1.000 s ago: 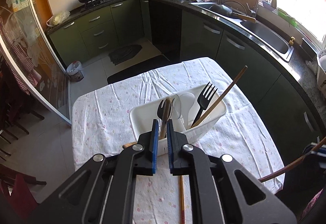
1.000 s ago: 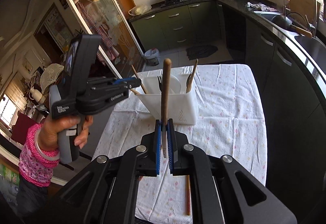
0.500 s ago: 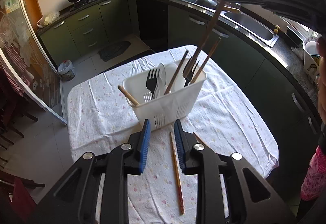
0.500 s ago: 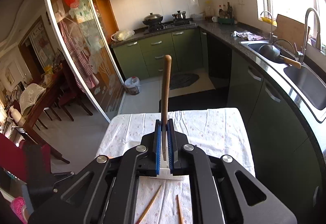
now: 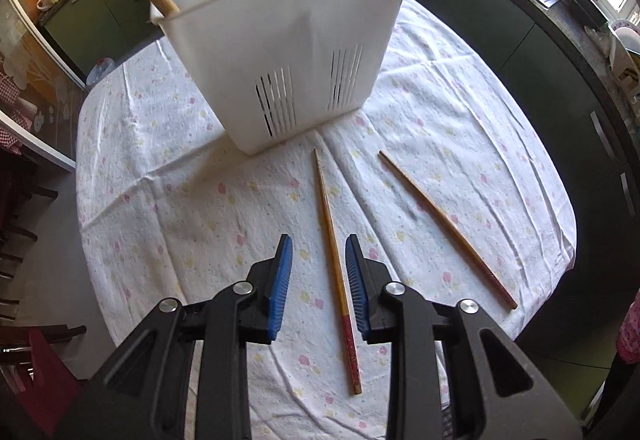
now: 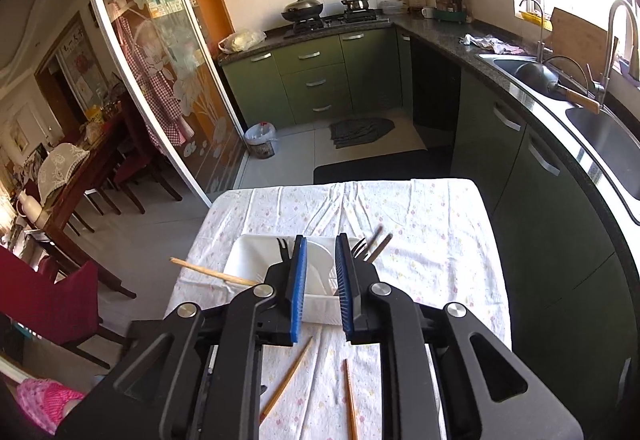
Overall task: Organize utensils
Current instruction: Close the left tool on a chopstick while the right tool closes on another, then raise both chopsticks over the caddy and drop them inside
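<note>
A white slotted utensil basket [image 5: 288,52] stands on the flowered tablecloth [image 5: 168,200] and holds black forks, a white spoon and wooden handles. Two wooden chopsticks lie in front of it: one with a red end [image 5: 335,264] and a darker one [image 5: 444,224] to its right. My left gripper [image 5: 319,260] is open and low over the cloth, its blue pads either side of the red-ended chopstick. My right gripper [image 6: 320,264] is open and empty above the basket [image 6: 256,260]. Both chopsticks show below it in the right wrist view [image 6: 286,380], [image 6: 351,400].
The table's edges drop to a tiled floor. Green cabinets and a dark counter with a sink [image 6: 600,132] run along the right. A glass sliding door [image 6: 160,80] and red chairs [image 6: 52,304] stand at the left.
My right gripper has opened and let go of the wooden utensil, which now stands in the basket. My left gripper has opened wider and dropped down around the red-ended chopstick.
</note>
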{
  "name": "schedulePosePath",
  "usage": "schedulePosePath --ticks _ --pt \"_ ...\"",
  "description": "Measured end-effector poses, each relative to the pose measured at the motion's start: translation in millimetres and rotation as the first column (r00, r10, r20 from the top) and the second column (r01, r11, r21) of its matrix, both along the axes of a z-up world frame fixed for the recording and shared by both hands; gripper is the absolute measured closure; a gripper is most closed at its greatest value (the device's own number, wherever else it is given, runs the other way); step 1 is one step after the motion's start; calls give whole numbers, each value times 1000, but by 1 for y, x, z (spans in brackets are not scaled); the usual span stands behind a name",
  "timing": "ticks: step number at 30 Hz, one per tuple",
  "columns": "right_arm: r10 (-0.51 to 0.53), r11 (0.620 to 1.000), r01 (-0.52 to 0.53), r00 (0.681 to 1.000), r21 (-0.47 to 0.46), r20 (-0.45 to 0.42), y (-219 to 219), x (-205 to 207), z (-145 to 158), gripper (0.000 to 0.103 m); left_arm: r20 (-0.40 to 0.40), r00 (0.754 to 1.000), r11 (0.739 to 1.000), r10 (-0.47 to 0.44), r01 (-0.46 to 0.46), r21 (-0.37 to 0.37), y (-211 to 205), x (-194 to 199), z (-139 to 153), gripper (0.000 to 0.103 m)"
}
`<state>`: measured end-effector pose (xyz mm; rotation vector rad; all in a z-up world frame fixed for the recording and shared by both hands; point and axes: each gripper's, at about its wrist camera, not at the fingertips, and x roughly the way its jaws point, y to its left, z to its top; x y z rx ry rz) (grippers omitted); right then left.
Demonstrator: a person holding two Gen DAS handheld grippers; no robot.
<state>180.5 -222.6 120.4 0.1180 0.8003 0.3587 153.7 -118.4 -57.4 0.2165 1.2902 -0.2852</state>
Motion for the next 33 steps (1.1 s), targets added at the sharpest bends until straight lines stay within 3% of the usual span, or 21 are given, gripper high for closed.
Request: schedulePosePath --ticks 5,13,16,19,25,28,33 --pt "52 999 -52 999 -1 -10 -15 -43 2 84 -82 997 999 8 -5 42 -11 12 -40 77" --pt "82 995 -89 984 -38 -160 -40 -75 -47 84 -147 989 995 18 -2 103 -24 18 -64 76" --pt "83 992 -102 971 -76 -224 -43 -74 -67 78 -149 989 993 16 2 118 -27 17 -65 82" --pt "116 981 -162 935 -111 -334 -37 -66 -95 73 -153 988 993 4 15 121 -33 18 -65 96" --pt "146 936 -295 820 -190 -554 -13 -49 -171 73 -130 991 996 11 0 87 -30 18 -52 96" --pt "149 908 -352 778 -228 -610 5 -43 -200 73 -93 996 998 15 -9 63 -16 15 -34 96" --pt "132 872 -404 738 -277 -661 29 -34 -229 74 -46 999 1000 8 -7 25 -1 4 -10 96"
